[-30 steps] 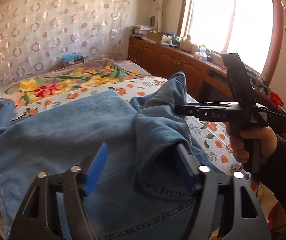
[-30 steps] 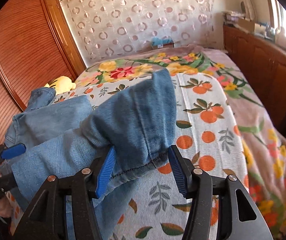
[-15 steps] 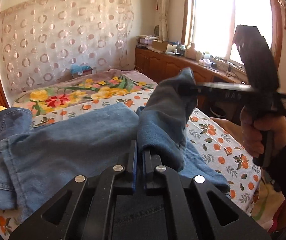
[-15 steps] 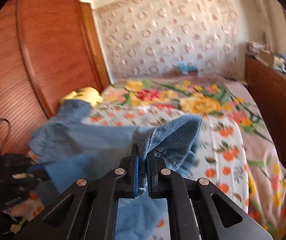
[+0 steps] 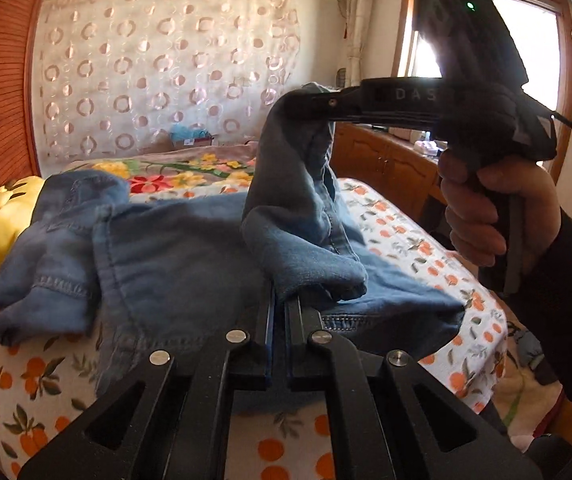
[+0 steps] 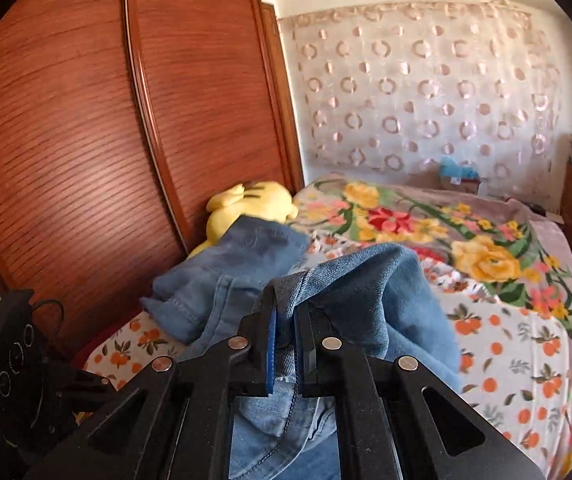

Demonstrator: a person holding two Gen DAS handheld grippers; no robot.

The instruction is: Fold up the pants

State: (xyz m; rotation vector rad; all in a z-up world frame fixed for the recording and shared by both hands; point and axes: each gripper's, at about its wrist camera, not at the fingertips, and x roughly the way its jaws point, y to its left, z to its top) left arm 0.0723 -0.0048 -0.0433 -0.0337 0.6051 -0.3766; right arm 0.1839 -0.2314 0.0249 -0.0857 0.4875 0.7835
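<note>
Currently, left wrist view: the left hand-held gripper (image 5: 279, 312) pinches the pants (image 5: 173, 256) at the hem end, low over the bed (image 5: 406, 240); the right hand-held gripper (image 5: 306, 102) pinches a raised cuff above. Judgement: keep both ends level and taut while carrying them toward the waistband.

Right wrist view: jaws pressed on denim, the pants draping ahead and below.

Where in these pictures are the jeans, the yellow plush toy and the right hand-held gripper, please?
jeans (image 5: 173, 248): left wrist view, flat denim on the bed.
yellow plush toy (image 6: 253, 204): right wrist view, its body beside the wardrobe.
right hand-held gripper (image 6: 286, 320): right wrist view, between fingertips clamping denim.
</note>
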